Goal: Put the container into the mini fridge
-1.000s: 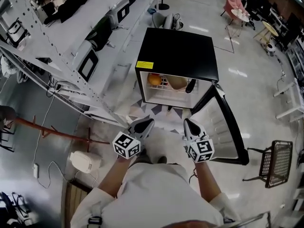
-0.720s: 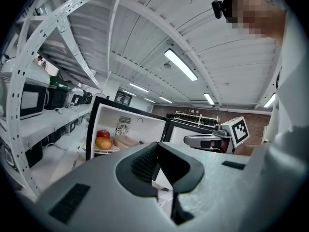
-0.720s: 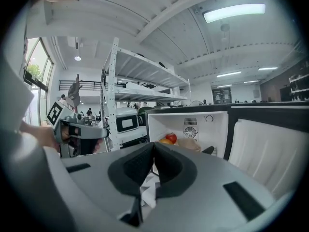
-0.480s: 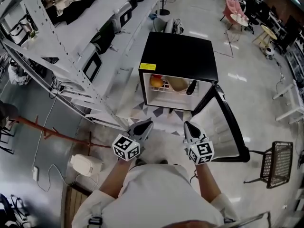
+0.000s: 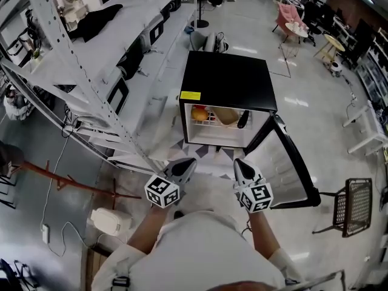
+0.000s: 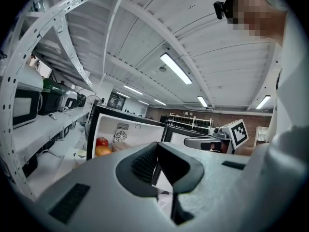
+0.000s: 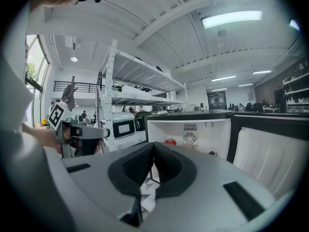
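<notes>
The black mini fridge (image 5: 227, 80) stands on the floor with its door (image 5: 285, 162) swung open to the right. On its top shelf lie red and orange fruit (image 5: 199, 113), a tan container (image 5: 227, 115) and a dark object (image 5: 242, 119). My left gripper (image 5: 183, 167) and right gripper (image 5: 241, 167) are held side by side in front of the fridge, apart from it and pointing at it. Both are shut with nothing between the fingers. In the left gripper view the jaws (image 6: 155, 166) meet below the fridge opening (image 6: 123, 129). The right gripper view shows the same (image 7: 153, 153), with a red fruit (image 7: 170, 141) inside.
A white shelving rack (image 5: 91, 71) with microwaves runs along the left of the fridge. A white appliance (image 5: 109, 221) sits on the floor at lower left. A dark wire basket (image 5: 351, 206) stands at the right. Chairs and tables fill the far right.
The head view has shifted slightly, so the fridge sits a bit lower and further right in the picture. Both grippers stay shut, empty and side by side.
</notes>
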The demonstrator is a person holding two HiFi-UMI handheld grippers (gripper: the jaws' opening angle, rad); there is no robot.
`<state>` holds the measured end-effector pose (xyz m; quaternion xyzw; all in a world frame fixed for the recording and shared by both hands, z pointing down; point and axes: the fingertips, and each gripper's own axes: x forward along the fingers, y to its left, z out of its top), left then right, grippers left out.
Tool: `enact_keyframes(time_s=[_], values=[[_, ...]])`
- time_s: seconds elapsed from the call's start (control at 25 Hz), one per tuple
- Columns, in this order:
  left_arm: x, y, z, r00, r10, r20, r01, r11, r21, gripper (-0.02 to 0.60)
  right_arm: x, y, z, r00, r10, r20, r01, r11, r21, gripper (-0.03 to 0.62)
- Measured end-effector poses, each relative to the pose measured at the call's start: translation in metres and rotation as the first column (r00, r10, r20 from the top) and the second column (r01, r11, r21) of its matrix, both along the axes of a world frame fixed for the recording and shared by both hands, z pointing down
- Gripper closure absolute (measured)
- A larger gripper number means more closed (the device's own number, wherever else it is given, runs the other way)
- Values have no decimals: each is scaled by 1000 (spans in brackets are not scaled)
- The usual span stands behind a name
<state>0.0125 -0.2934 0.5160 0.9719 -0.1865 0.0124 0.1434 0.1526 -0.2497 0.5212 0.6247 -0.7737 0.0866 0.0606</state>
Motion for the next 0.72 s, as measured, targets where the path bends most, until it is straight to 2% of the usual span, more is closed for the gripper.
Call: enact_keyframes(time_s=[0.72], values=[[-17, -14, 0, 1000, -6, -4, 6, 1000, -2, 577, -14, -11, -5, 1000, 12, -14, -12, 1000, 23, 588]])
